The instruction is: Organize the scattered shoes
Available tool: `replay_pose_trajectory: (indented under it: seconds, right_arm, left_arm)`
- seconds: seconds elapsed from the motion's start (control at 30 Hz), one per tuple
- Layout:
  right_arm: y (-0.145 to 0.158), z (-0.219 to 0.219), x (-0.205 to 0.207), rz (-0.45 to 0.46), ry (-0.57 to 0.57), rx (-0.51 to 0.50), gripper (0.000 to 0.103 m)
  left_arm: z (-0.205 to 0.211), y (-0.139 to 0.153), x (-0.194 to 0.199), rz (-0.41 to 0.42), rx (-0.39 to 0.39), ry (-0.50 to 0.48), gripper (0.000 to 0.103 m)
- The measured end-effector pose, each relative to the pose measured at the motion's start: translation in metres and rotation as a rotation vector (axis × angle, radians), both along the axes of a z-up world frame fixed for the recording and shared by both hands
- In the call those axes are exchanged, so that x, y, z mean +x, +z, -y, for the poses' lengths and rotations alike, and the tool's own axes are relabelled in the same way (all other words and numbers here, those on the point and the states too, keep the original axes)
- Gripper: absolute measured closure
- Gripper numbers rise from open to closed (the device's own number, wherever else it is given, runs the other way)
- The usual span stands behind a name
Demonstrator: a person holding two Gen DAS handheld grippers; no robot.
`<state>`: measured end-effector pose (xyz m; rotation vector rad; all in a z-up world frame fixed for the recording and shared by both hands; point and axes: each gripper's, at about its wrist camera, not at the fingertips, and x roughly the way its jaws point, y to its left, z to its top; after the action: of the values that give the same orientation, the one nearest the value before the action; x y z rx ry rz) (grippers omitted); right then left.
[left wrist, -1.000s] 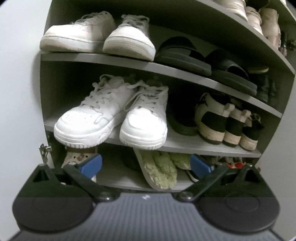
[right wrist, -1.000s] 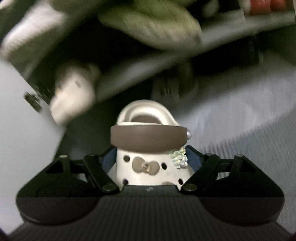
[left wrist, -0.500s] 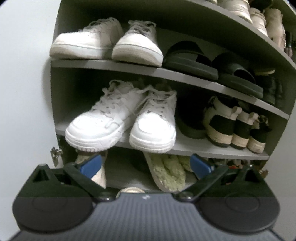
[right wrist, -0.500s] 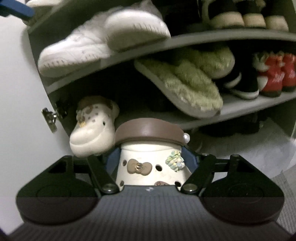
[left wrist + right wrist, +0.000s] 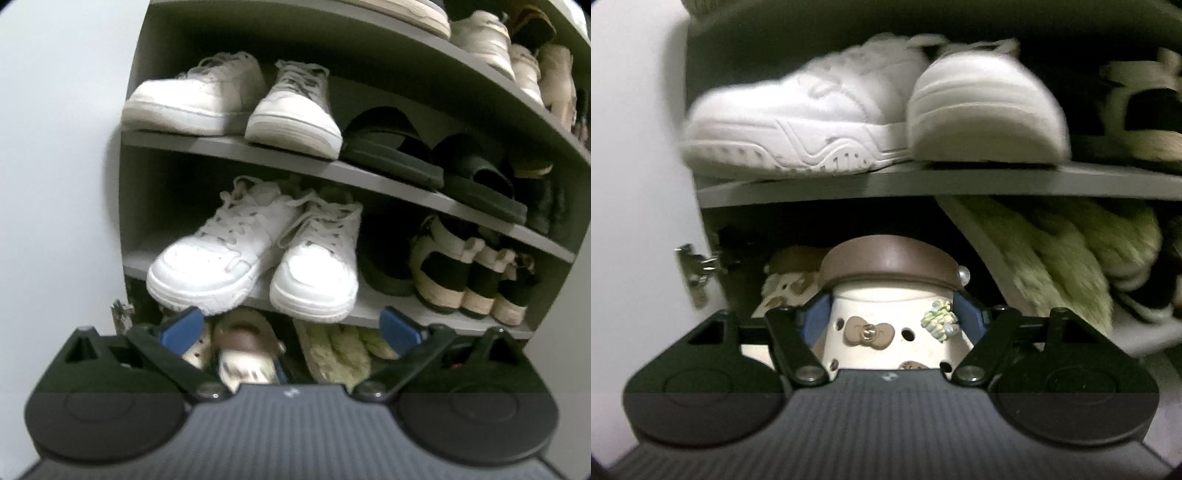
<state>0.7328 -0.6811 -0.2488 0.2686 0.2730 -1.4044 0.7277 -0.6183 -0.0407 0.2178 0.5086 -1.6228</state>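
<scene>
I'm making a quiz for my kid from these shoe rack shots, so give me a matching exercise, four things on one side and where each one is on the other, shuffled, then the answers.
Things:
1. cream clog with brown strap
2. white lace-up sneakers
3. black slides
4. green fuzzy slippers

Places:
A. shelf above the white lace-up sneakers, right of another white pair
B. low shelf, right of the clog, one leaning on its edge
C. between the right tongs, pads on its sides
D. shelf just above the slippers, toes over the edge

Pairs: 1-C, 2-D, 3-A, 4-B
</scene>
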Motion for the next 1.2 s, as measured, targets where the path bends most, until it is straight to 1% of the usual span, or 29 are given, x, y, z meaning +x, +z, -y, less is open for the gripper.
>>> replay_pose_trajectory:
  seconds: [0.03, 0.1, 0.2, 0.33, 0.37, 0.5, 0.53, 0.57, 0.67, 0.7, 0.77, 0.83, 0.87, 0.9, 0.93, 0.97, 1.0, 1.13, 1.2]
  right_arm:
    - [-0.002, 0.009, 0.003, -0.024, -0.001, 0.001, 0.027]
    - [-0.006, 0.028, 0.010, -0.071, -0.002, 0.004, 0.027]
    - [-0.013, 0.048, 0.011, -0.097, 0.026, 0.014, 0.024]
    - [-0.013, 0.046, 0.006, -0.081, 0.055, 0.012, 0.018]
    - [-0.013, 0.046, 0.004, -0.076, 0.062, 0.011, 0.015]
    - [-0.004, 0.018, -0.005, -0.048, 0.081, 0.008, 0.014]
    - [-0.002, 0.006, -0.008, -0.055, 0.101, 0.013, 0.014]
    - [0.000, -0.007, -0.012, -0.066, 0.124, 0.021, 0.014]
    - [0.004, -0.041, -0.029, -0.092, 0.182, 0.055, 0.015]
    - [0.007, -0.051, -0.037, -0.090, 0.188, 0.089, 0.015]
    - [0.023, -0.070, -0.056, -0.094, 0.211, 0.158, 0.015]
    - [0.054, -0.092, -0.083, -0.093, 0.199, 0.225, 0.015]
    - [0.075, -0.102, -0.098, -0.083, 0.177, 0.253, 0.015]
    - [0.089, -0.110, -0.110, -0.077, 0.166, 0.268, 0.015]
    - [0.123, -0.126, -0.127, -0.083, 0.150, 0.283, 0.015]
    - [0.153, -0.138, -0.140, -0.089, 0.129, 0.292, 0.015]
    - [0.179, -0.148, -0.151, -0.094, 0.106, 0.299, 0.015]
    - [0.350, -0.198, -0.210, -0.061, -0.005, 0.362, 0.014]
    - [0.440, -0.218, -0.235, -0.084, -0.033, 0.338, 0.015]
  left_arm:
    - [-0.001, 0.001, 0.001, 0.000, -0.004, 0.000, 0.000]
    - [-0.005, 0.002, 0.001, 0.027, -0.030, 0.008, 0.000]
    - [-0.005, 0.002, 0.001, 0.030, -0.030, 0.009, 0.000]
    - [-0.002, -0.002, -0.001, 0.045, -0.015, 0.005, 0.000]
    - [0.000, -0.003, -0.002, 0.049, -0.014, 0.003, 0.000]
    - [0.004, -0.004, -0.004, 0.094, -0.034, 0.008, 0.000]
    - [0.005, -0.004, -0.003, 0.111, -0.043, 0.009, 0.000]
    - [0.004, -0.002, -0.001, 0.136, -0.062, 0.014, 0.000]
    - [-0.008, 0.005, 0.013, 0.254, -0.138, 0.006, 0.000]
    - [-0.010, 0.011, 0.018, 0.260, -0.131, 0.010, 0.000]
    - [-0.013, 0.026, 0.028, 0.232, -0.089, 0.031, 0.000]
    - [-0.016, 0.037, 0.035, 0.212, -0.056, 0.046, 0.000]
    - [-0.020, 0.053, 0.034, 0.217, -0.018, 0.054, 0.000]
    - [-0.026, 0.071, 0.032, 0.228, 0.025, 0.051, 0.000]
    - [-0.032, 0.087, 0.029, 0.242, 0.058, 0.038, 0.000]
    - [-0.037, 0.101, 0.026, 0.255, 0.083, 0.024, 0.000]
    - [-0.044, 0.122, 0.021, 0.274, 0.113, -0.001, 0.000]
    - [-0.071, 0.196, 0.002, 0.329, 0.207, -0.097, 0.000]
    - [-0.090, 0.266, -0.017, 0.393, 0.224, -0.157, 0.000]
